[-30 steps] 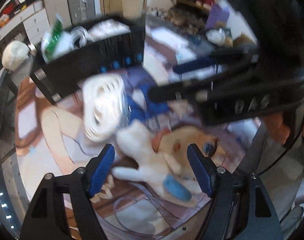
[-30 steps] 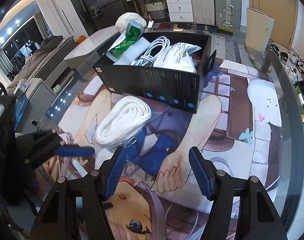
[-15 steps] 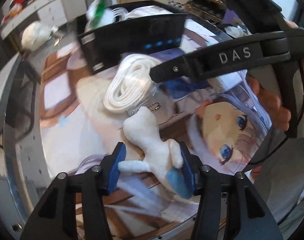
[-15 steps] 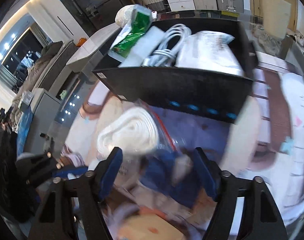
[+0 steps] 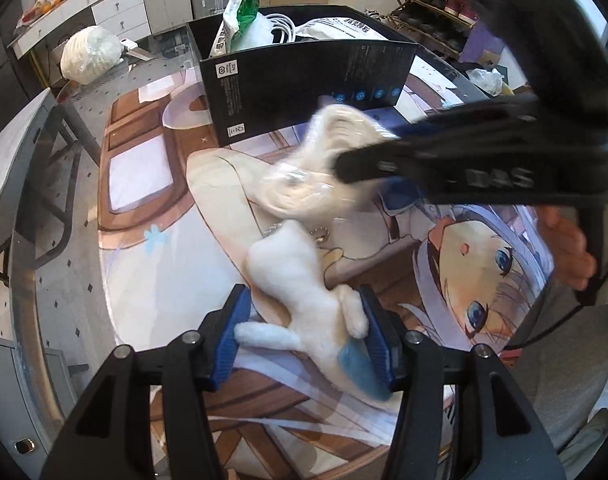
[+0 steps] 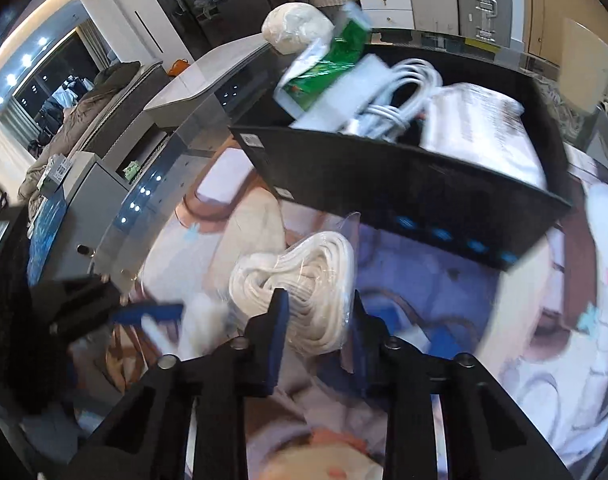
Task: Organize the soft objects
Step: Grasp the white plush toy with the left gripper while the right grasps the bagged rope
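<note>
Both claws have clamped: left claw (image 5: 304, 334) pinches plush toy (image 5: 299, 280), right claw (image 6: 316, 336) pinches bagged rope (image 6: 304, 280). Lift straight toward black box (image 6: 404, 184) at twelve o'clock.

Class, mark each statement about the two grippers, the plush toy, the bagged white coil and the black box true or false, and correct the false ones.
1. The left gripper has its jaws closed on the white plush toy. True.
2. The right gripper is empty. False: it grips the bagged white coil.
3. The black box is empty. False: it holds a white cable and packets.
4. The box stands on the printed mat. True.
</note>
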Motion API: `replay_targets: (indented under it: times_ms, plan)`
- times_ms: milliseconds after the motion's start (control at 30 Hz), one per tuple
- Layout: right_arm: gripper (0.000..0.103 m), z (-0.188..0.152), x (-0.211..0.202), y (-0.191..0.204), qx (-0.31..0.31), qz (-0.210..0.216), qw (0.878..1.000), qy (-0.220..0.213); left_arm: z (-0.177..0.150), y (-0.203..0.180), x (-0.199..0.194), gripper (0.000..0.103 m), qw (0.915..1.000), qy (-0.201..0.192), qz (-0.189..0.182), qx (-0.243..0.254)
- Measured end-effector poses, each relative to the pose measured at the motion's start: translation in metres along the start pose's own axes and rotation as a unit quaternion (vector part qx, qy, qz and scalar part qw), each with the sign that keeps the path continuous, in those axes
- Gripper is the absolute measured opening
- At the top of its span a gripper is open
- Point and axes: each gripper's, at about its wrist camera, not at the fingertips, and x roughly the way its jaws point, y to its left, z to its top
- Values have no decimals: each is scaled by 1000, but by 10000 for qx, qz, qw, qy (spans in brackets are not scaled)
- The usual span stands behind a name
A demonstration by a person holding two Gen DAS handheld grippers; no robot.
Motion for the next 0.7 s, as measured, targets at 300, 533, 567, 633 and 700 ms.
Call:
replay_targets:
  times_ms: [300, 533, 567, 633, 700]
  plan:
    - [51, -46, -34, -31, -245, -258, 9994, 59, 42, -3, 24, 54, 9992, 18, 203, 344]
    - [74, -46, -52, -33, -647, -444, 9964, 332, 68, -5, 36, 57, 9988, -22, 203, 450]
    - [74, -50, -48, -30, -879, -477, 9936, 524, 69, -4, 37, 57, 9990, -28, 171, 421]
    - [74, -63, -35, -32, -1136, -666, 9875, 870, 72, -2, 38, 57, 9991, -34, 173, 392]
    - [74, -65, -25, -33, -1172, -877, 9845, 968, 71, -3, 38, 57, 9989, -51, 203, 409]
